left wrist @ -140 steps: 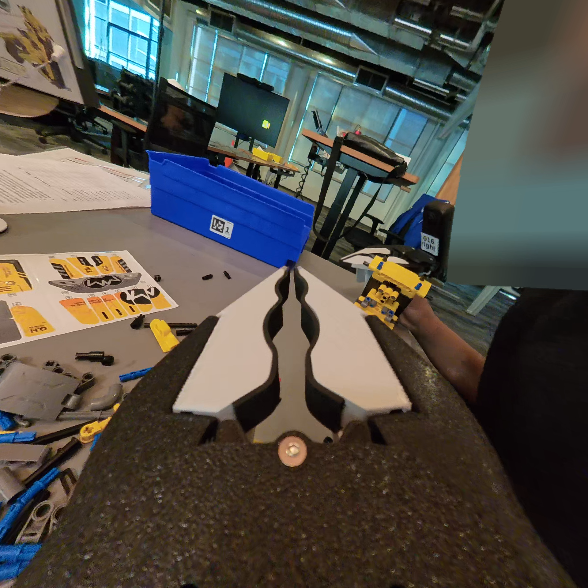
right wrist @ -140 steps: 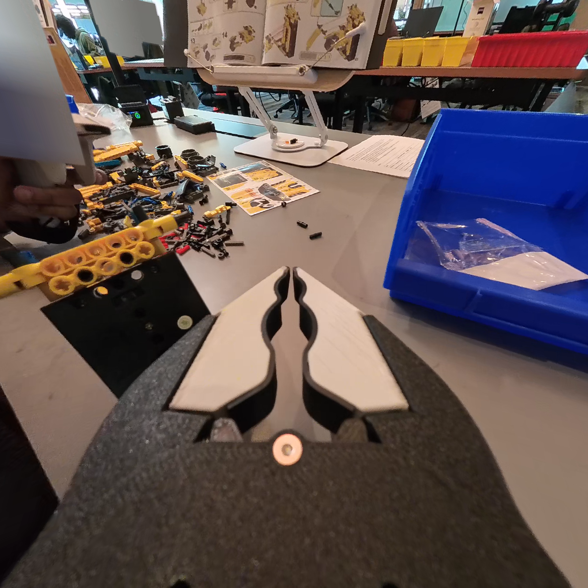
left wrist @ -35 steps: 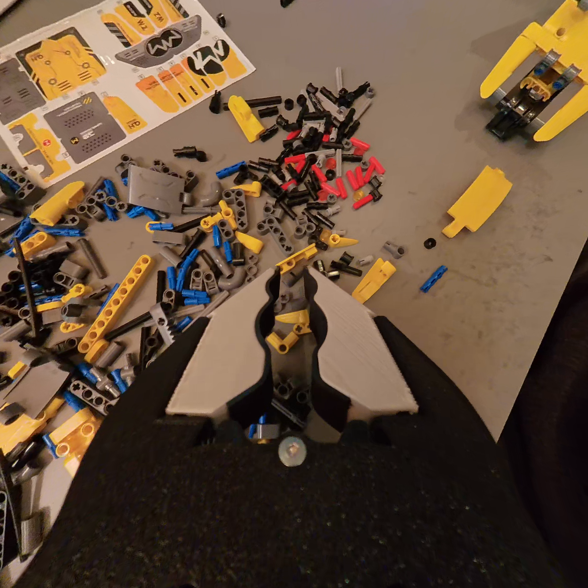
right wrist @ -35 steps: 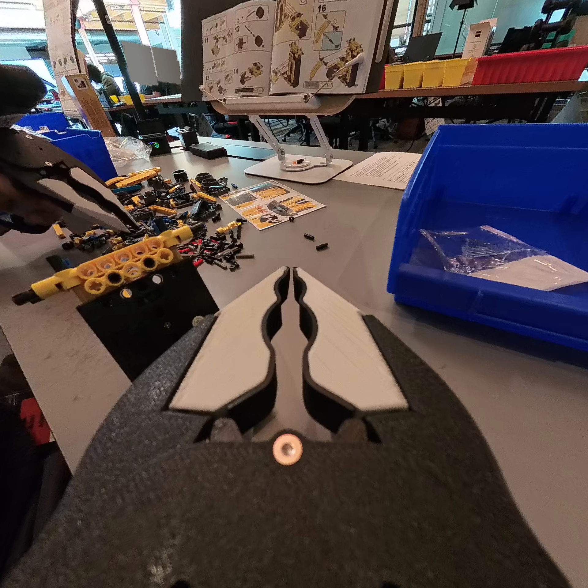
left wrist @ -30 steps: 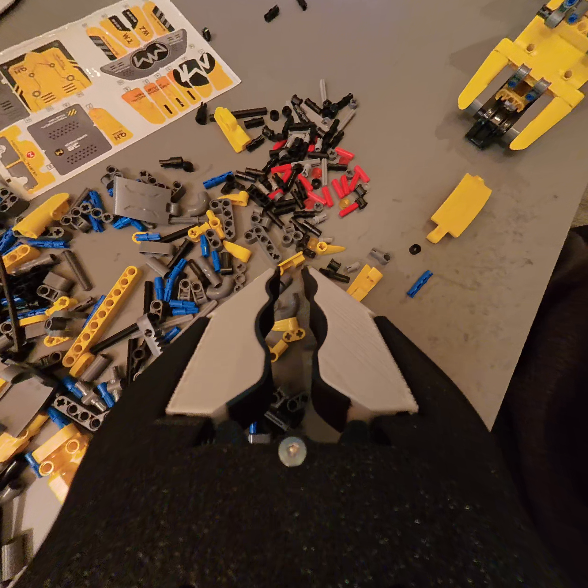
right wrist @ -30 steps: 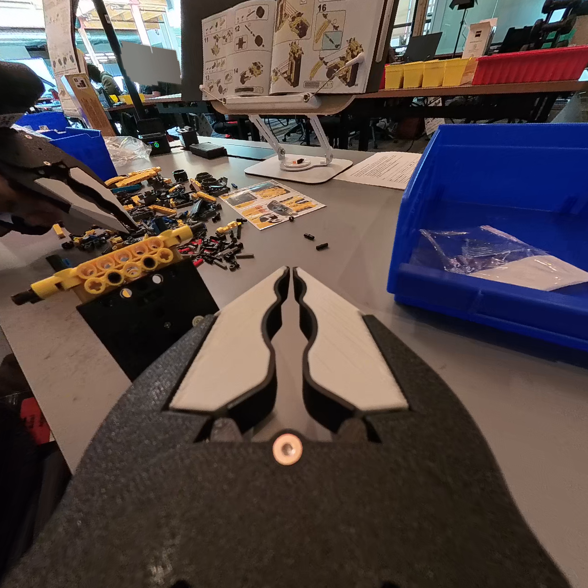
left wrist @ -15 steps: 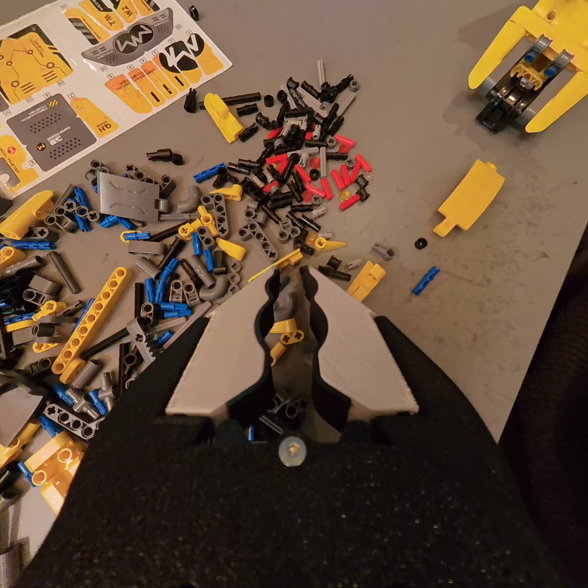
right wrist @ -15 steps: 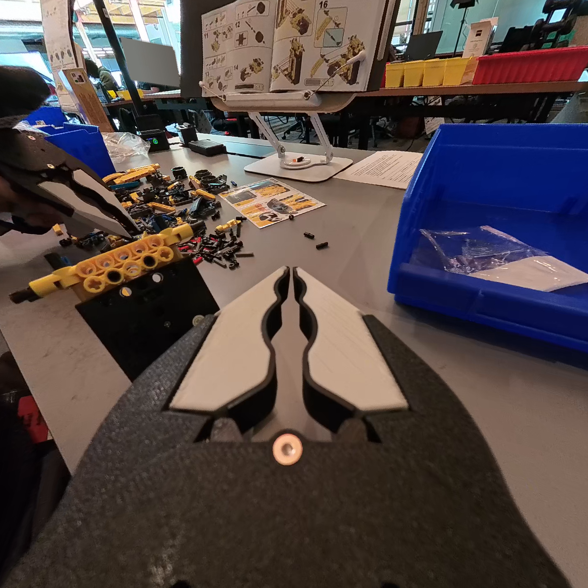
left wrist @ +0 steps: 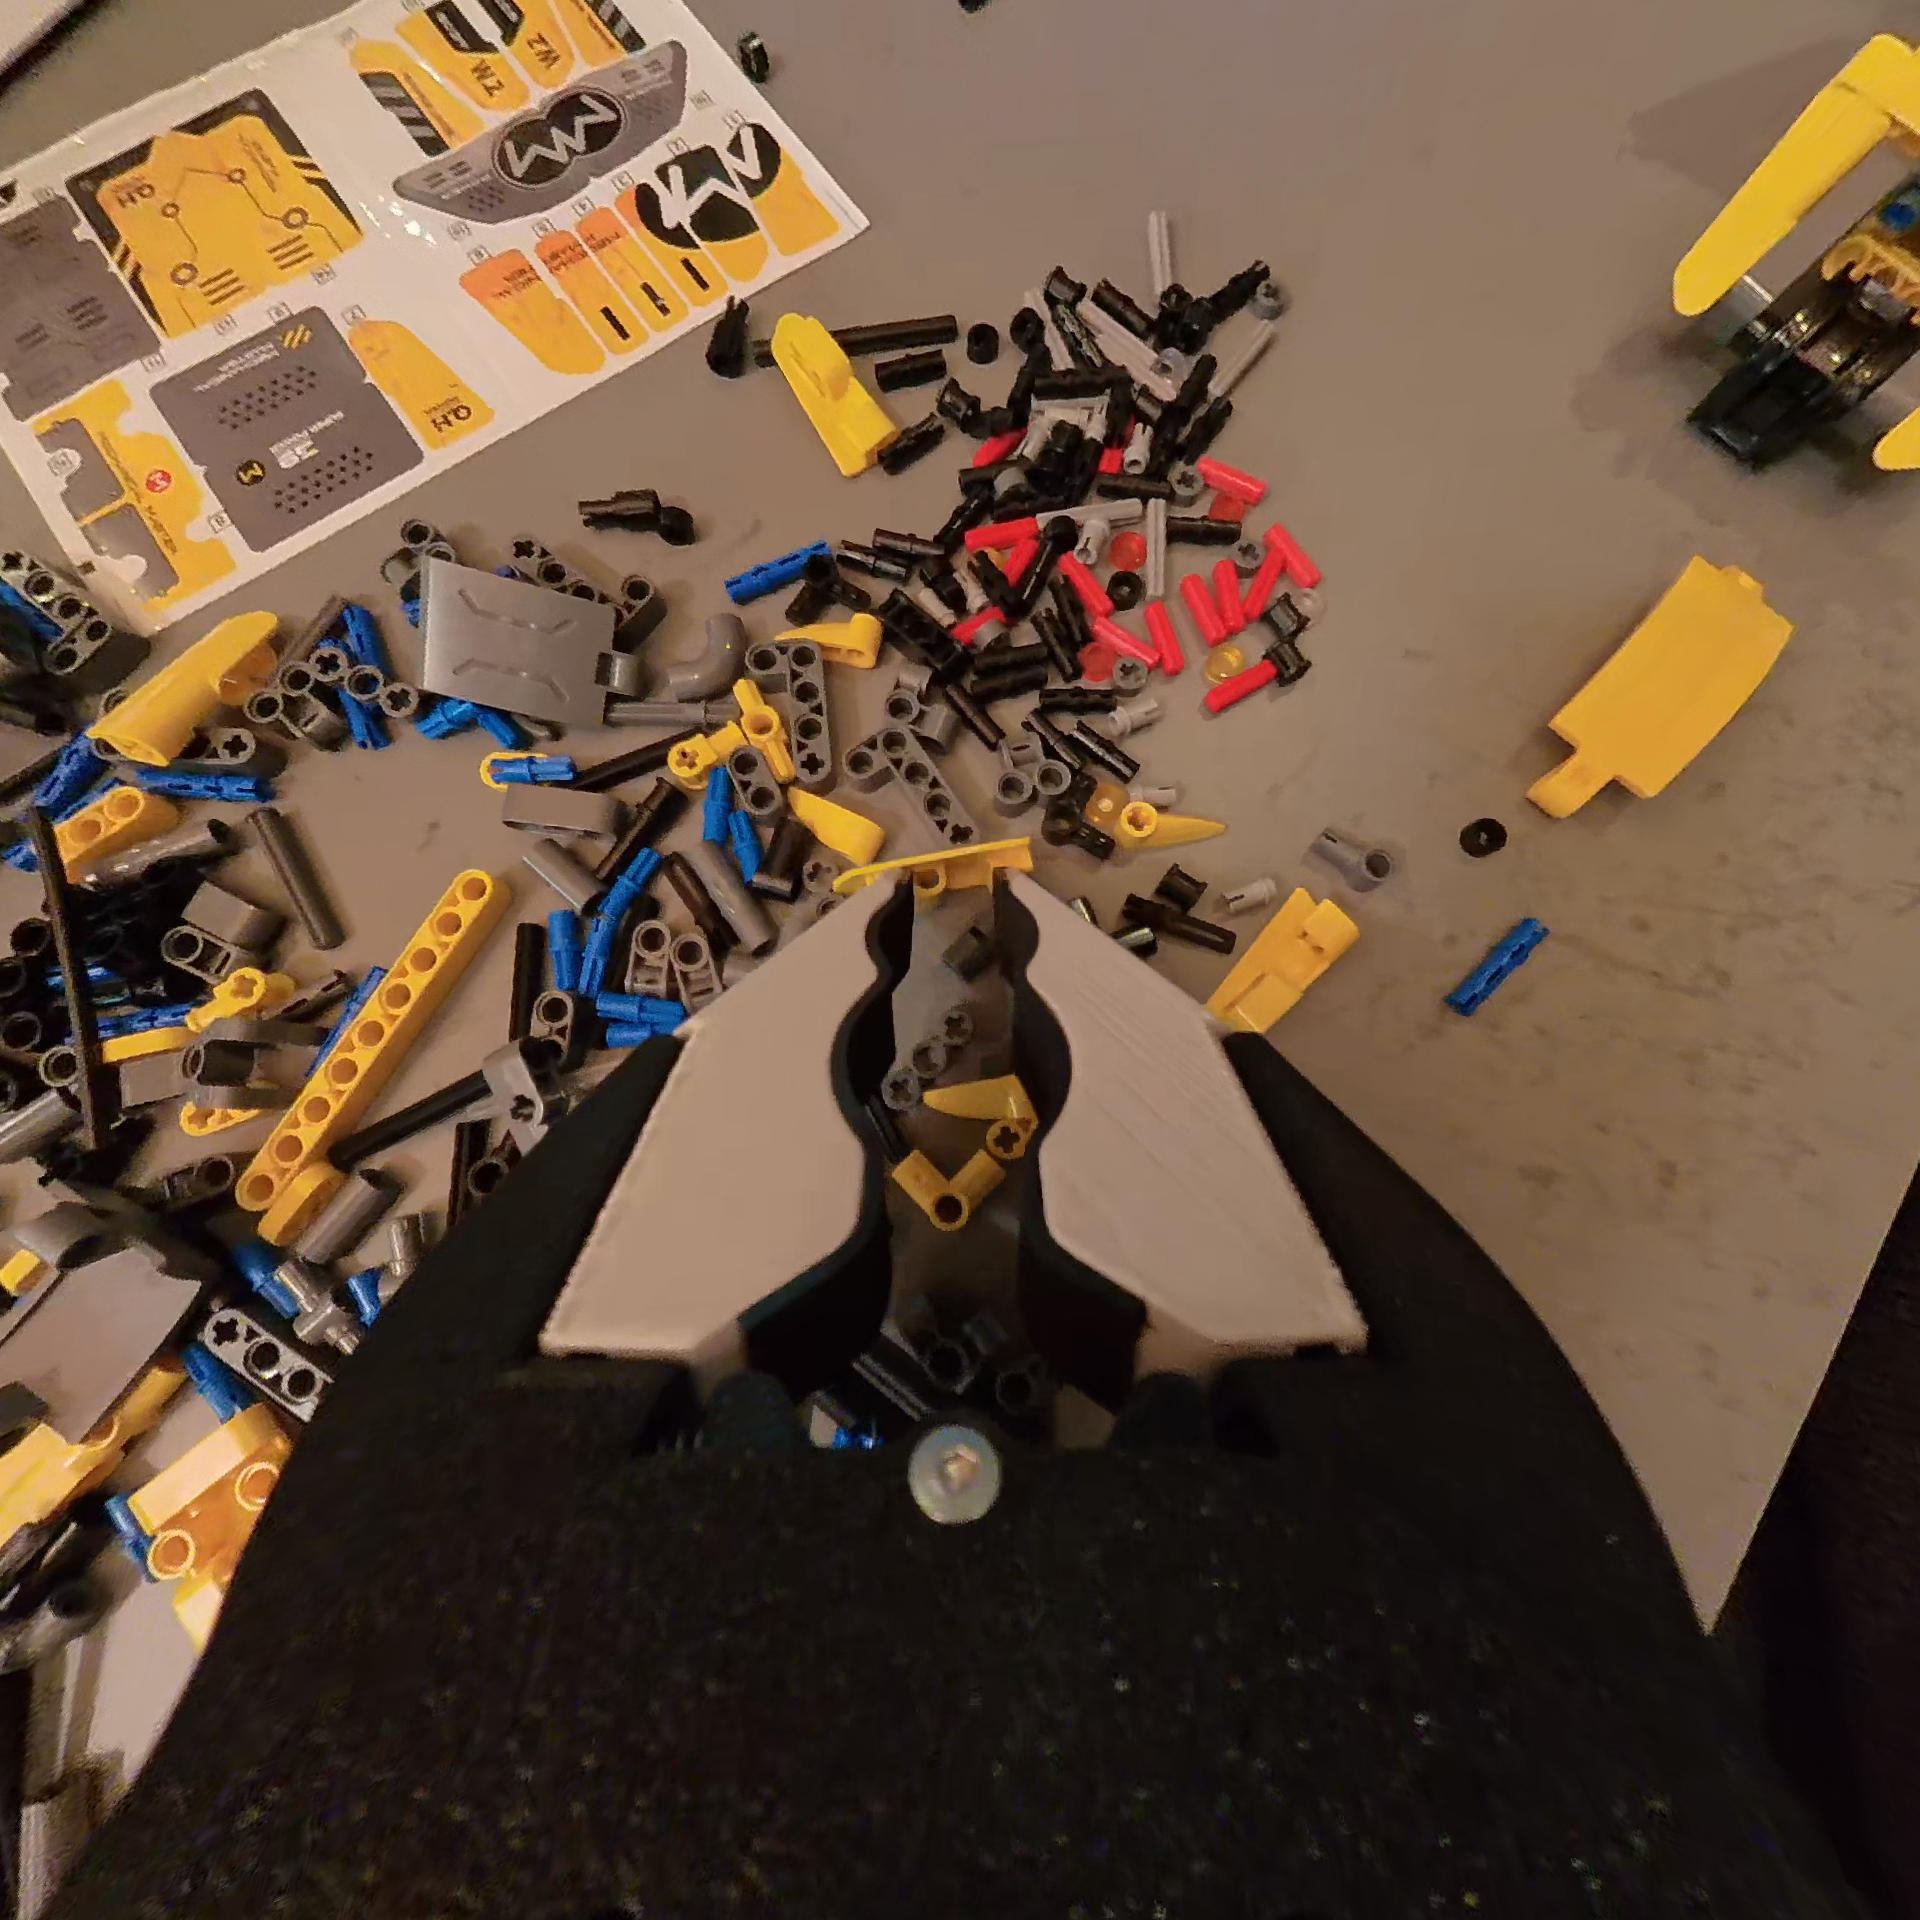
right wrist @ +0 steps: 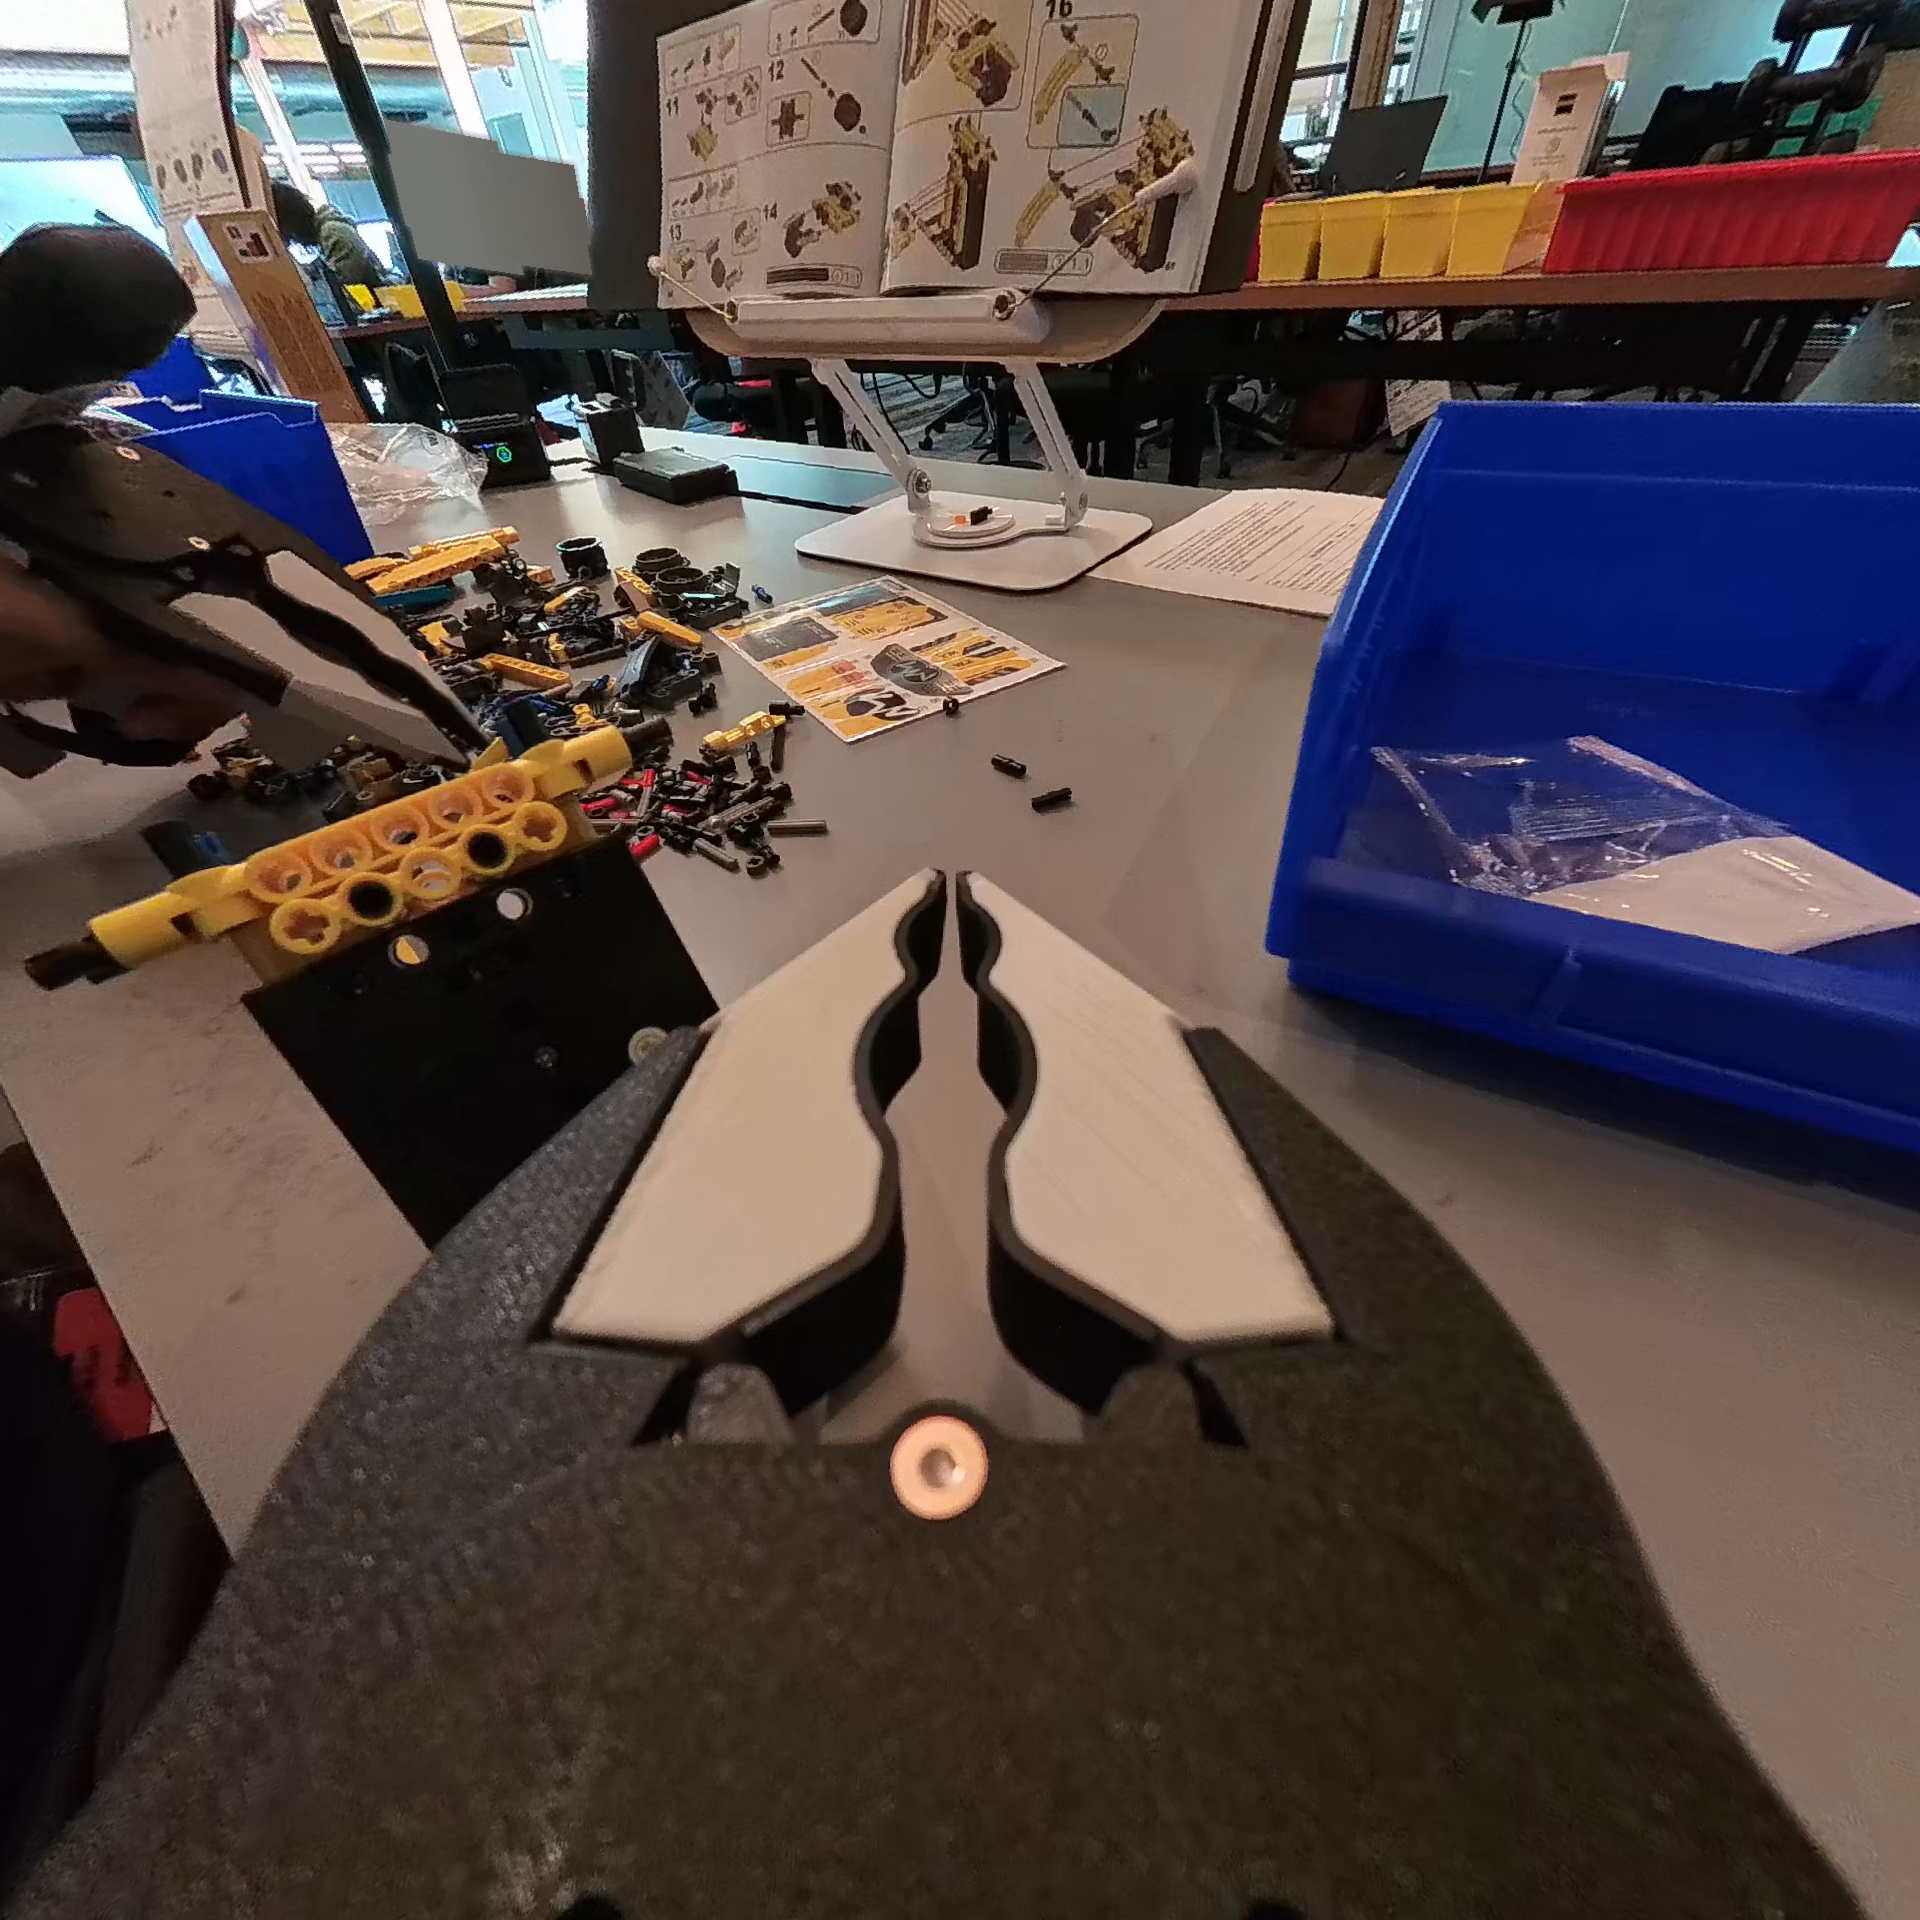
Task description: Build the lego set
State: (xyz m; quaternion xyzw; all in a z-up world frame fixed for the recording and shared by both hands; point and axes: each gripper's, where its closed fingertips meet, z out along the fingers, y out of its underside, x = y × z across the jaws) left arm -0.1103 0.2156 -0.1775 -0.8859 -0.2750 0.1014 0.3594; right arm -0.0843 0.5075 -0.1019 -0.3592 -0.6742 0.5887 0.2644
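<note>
Left wrist view steeply down, close over parts pile (left wrist: 1039, 582), right wrist view low across table (right wrist: 1195, 727)

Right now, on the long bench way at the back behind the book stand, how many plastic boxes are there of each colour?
On the long wooden bench, seen from the right wrist view:
Small yellow plastic boxes: 4
Long red plastic box: 1
Total: 5

Our left gripper (left wrist: 951, 883) points down into the loose parts pile (left wrist: 644, 831), tips pinching a thin yellow piece (left wrist: 940, 860) at its edge. Our right gripper (right wrist: 950, 883) hovers over bare table (right wrist: 1195, 831), tips together, nothing between them; yellow-black assembly (right wrist: 395, 862) just left.
</note>
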